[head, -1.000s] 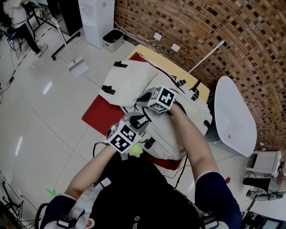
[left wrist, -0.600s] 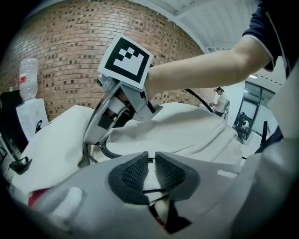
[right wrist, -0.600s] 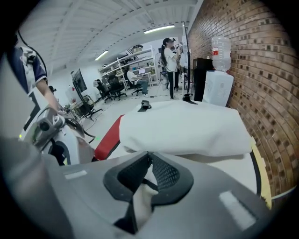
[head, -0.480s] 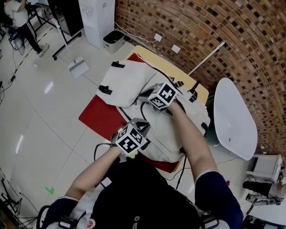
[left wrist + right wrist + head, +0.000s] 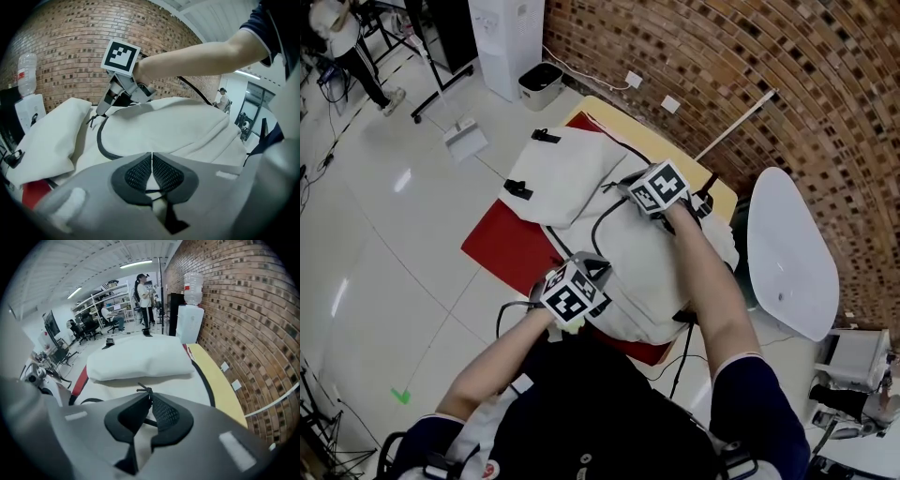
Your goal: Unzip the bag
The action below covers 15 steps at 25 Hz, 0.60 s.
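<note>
**White bag flat on the desk, both tools on it**

A curved brick wall (image 5: 750,66) and a pale tiled floor (image 5: 384,244) frame the scene. A white water dispenser (image 5: 502,37) stands against the wall, with a small bin (image 5: 536,84) just beside it. A yellow-topped desk (image 5: 633,127) sits near the wall, with a red mat (image 5: 511,244) spread over it.

The bag (image 5: 647,272) lies on the mat and covers most of the desk. It is white and soft. Its puffed far-left section carries two black clips (image 5: 517,187) on its outer edge. A black zipper (image 5: 598,223) runs in a curve across the bag's upper face, from the far side toward the person.

The person's bare forearms reach over the bag from below in the head view.

The left tool (image 5: 151,161) is at the bag's near edge, close to the person's body. Its pads are pressed together, apparently on a thin fold of the white fabric. A thin dark cord crosses just under the pad tips.

The right tool (image 5: 149,399) is at the far end of the zipper, well apart from the left one. Its jaws are closing, and the pad tips meet on the small black zipper pull (image 5: 143,390). The pull's knotted end sticks out just past the tips. Beyond them, the right gripper view shows the bag's puffed section and the strip of yellow desk along the wall.
</note>
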Tool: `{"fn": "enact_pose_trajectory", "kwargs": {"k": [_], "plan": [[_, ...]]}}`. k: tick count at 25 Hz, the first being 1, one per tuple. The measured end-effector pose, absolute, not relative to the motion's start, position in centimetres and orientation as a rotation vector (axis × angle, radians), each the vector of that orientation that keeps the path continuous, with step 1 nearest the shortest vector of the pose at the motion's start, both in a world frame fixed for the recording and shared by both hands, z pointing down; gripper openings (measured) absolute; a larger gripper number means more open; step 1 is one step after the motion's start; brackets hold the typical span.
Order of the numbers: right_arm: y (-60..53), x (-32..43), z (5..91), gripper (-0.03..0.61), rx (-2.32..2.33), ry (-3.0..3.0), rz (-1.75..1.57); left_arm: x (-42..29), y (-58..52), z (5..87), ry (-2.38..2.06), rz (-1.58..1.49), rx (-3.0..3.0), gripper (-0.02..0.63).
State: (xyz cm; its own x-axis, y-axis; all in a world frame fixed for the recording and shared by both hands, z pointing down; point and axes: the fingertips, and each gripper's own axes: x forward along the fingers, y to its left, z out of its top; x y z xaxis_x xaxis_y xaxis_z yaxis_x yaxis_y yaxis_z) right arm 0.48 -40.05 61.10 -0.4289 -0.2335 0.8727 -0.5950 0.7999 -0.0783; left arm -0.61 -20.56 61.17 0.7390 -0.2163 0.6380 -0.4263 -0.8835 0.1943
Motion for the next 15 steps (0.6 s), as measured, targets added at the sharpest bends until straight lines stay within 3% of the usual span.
{"fn": "enact_pose_trajectory", "kwargs": {"k": [15], "plan": [[-41.6,7.9,59.7,0.029,0.796,-1.891,0.541,-0.5,-20.4,61.2,-0.456,0.891,2.617,0.008]]}}
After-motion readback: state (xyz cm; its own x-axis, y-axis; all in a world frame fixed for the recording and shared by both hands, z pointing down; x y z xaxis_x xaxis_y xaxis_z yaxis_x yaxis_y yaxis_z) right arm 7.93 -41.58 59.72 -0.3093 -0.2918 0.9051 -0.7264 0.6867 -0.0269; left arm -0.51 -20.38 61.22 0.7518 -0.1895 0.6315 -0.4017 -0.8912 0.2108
